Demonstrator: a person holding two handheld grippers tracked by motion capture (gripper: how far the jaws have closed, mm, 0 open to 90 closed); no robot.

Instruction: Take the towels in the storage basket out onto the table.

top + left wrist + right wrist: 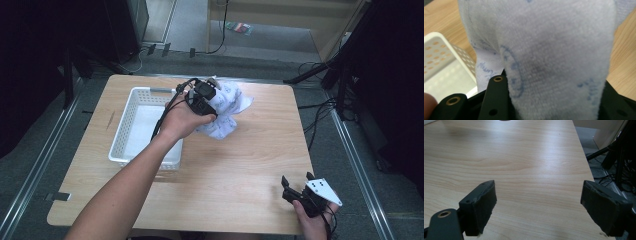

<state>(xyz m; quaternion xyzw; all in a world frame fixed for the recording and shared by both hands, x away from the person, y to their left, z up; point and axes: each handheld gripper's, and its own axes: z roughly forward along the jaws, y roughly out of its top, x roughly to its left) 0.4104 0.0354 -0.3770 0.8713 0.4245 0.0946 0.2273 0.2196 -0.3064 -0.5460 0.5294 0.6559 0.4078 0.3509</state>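
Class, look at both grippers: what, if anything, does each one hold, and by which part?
The left gripper holds the white cloth, pinched at a bunched fold. The right gripper holds nothing; its jaws stand open.

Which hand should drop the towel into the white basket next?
Left. The left gripper is already shut on the towel, right beside the white basket. The right gripper sits open and empty at the table's near right corner, far from both.
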